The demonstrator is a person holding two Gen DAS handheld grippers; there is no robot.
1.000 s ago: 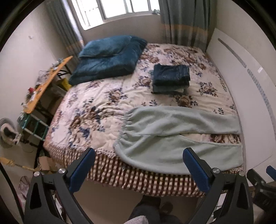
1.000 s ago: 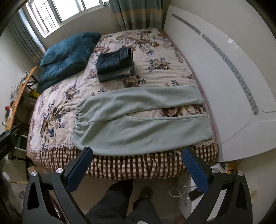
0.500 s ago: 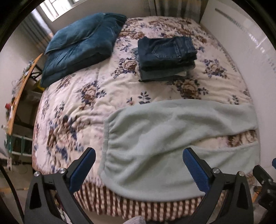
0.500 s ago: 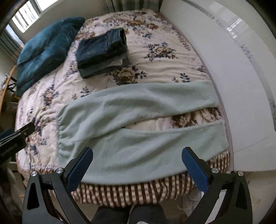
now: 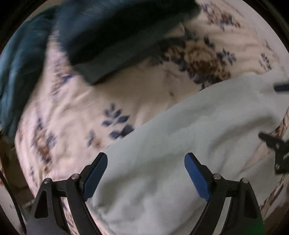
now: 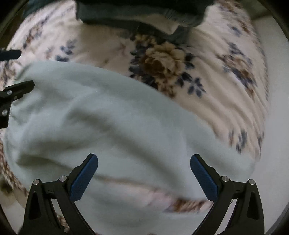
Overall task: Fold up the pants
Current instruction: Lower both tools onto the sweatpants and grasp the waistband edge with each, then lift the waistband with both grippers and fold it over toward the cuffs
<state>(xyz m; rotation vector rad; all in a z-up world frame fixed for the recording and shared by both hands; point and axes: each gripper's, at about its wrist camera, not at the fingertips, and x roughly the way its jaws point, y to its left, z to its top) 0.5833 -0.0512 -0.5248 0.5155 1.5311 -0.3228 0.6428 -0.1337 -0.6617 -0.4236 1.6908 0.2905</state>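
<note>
Pale green fleece pants [image 5: 180, 141] [image 6: 108, 117] lie flat on the floral bedspread [image 5: 130, 94]. My left gripper [image 5: 146, 162] points down, close over the waistband end. Its jaws are closing, with fabric under the gap and the blue pads [image 5: 95, 173] clear of it. My right gripper [image 6: 144, 160] hangs low over the legs near the cuffs, open, and the split between the legs shows below it. Each gripper appears at the edge of the other's view: the right gripper [image 5: 269, 112] and the left gripper [image 6: 23, 69]. Both views are blurred.
A stack of folded dark jeans [image 5: 126, 36] [image 6: 140, 10] lies on the bed just beyond the pants. A teal pillow or duvet [image 5: 16, 68] is at the far left. The white headboard [image 6: 276, 126] borders the bed on the right.
Both grippers have dropped from high above the bed to just over the green pants, which now fill the lower views. The left jaws stand narrower than before.
</note>
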